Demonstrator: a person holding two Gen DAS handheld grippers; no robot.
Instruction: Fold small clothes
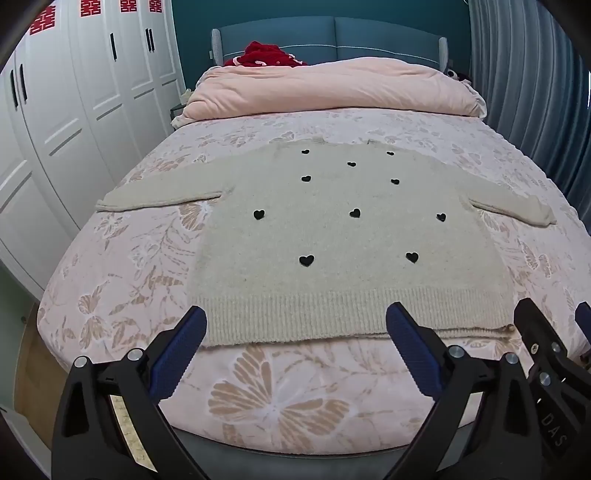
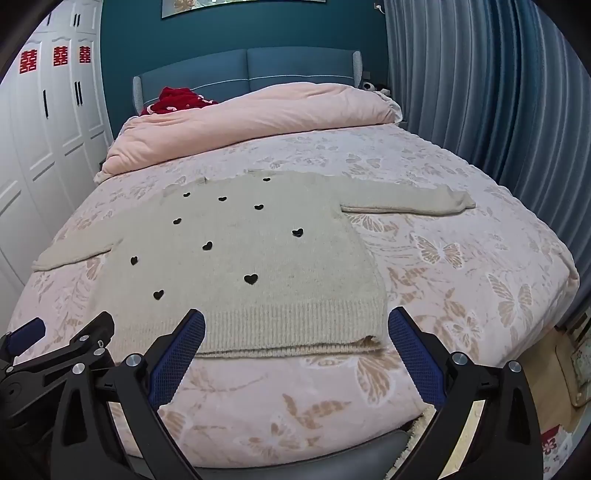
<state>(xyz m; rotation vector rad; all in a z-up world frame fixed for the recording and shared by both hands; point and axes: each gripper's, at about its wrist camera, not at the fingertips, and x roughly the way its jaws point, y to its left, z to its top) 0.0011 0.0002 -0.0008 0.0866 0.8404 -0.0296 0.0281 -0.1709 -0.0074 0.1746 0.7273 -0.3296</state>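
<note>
A: Item 1?
B: Beige knit sweater (image 1: 332,236), black heart motifs, lying flat on the bed (image 1: 122,266), front up, both sleeves spread sideways, ribbed hem (image 1: 351,314) nearest the cameras, collar toward the headboard. Unfolded.

A: Item 2?
B: Left gripper (image 1: 295,328), blue ribbed pads (image 1: 177,350), jaws released and spread wide, nothing between them. It hangs just above the hem's left half, tilted downward; whether it touches the cloth I cannot tell.

A: Item 3?
B: Right gripper (image 2: 295,328), same make, jaws likewise released and wide, empty. It sits over the hem's right corner (image 2: 369,339), where the edge is slightly rumpled. The 2 grippers are just beside each other.

A: Surroundings?
B: Pink bedspread with butterfly print (image 2: 439,251); pink duvet (image 1: 332,85) bundled across the head end; red garment (image 1: 266,55) behind it; blue padded headboard (image 1: 332,33); white wardrobe (image 1: 74,103) with red paper cut-outs on the left; blue-grey curtain (image 2: 480,103) on the right.
</note>
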